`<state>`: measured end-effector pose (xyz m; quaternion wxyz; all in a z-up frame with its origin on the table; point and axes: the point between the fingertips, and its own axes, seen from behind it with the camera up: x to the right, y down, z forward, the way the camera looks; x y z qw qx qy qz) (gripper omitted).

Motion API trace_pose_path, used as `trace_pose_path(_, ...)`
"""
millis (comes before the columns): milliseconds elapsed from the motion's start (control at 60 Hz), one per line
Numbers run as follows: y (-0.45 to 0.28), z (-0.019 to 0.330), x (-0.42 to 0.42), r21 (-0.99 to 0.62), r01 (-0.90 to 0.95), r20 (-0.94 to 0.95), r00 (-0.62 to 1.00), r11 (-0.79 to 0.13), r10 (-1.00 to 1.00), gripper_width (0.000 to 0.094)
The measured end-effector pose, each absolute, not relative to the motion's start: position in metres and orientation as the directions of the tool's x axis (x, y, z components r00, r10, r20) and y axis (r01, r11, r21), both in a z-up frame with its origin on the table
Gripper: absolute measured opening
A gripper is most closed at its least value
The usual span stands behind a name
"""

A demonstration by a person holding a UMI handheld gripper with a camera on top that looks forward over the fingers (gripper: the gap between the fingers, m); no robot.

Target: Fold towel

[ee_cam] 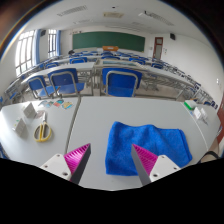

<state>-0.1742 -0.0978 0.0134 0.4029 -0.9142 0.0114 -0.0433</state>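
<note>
Towel [148,146] beyond parted jaws

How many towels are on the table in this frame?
1. A blue towel lies flat on the white table, just ahead of the open gripper, nearer its right finger. None other shows, though the fingers hide the table's near edge.

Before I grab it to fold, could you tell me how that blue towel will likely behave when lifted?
The blue towel lies flat with soft wrinkles, so it will probably sag and drape. It looks thin, likely light. The open tongs hover at its near edge; a one-corner pinch may drag the rest along the white table.
</note>
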Motion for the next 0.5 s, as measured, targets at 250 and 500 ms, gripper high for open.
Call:
trace_pose_path(250, -0.061, -0.014, -0.162, -0.719, 0.057, 0.11, 0.993, -0.693, -0.032, 0.0406)
trace_pose_path(500, -0.058, -0.012, -0.149, -0.719, 0.147, 0.161, 0.986, -0.679, 0.043, 0.0038)
